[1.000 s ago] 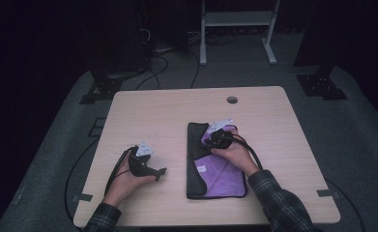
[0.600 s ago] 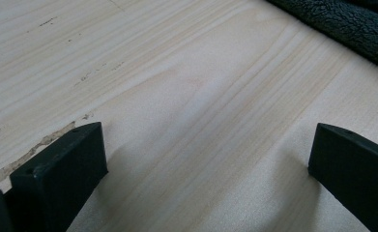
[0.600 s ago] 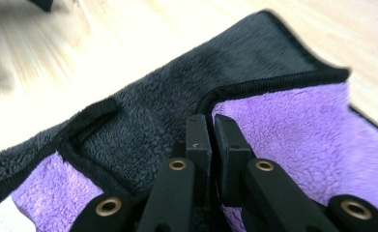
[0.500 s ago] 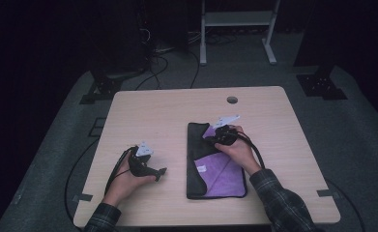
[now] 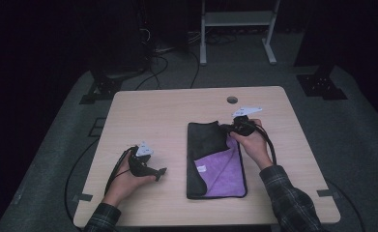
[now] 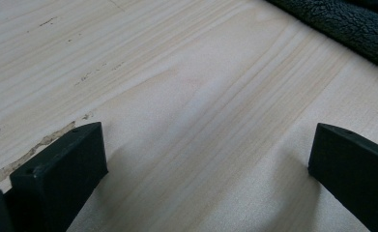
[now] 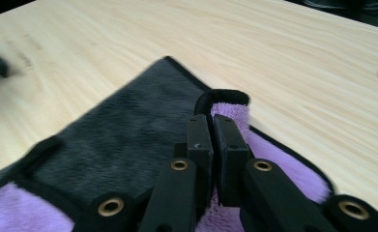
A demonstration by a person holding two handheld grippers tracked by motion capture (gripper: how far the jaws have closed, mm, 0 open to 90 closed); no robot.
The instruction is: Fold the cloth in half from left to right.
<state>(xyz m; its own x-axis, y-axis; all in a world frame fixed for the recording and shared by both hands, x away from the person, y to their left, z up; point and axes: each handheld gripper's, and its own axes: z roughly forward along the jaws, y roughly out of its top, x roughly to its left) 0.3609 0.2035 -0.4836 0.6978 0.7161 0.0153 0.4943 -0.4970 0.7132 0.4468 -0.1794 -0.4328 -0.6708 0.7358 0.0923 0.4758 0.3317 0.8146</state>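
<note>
On the table (image 5: 167, 111), right of centre: folded cloth (image 5: 210, 140), black over purple | your right gripper (image 7: 211, 126) is clamped on its far corner | left gripper (image 6: 206, 159) gapes, idle on bare wood | soft, limp, light; pinch the bound edge, expect sag.

Lab or studio: bare wooden table (image 5: 167, 111), dark surroundings, floor cables (image 5: 162, 58), metal stand (image 5: 237, 21).
</note>
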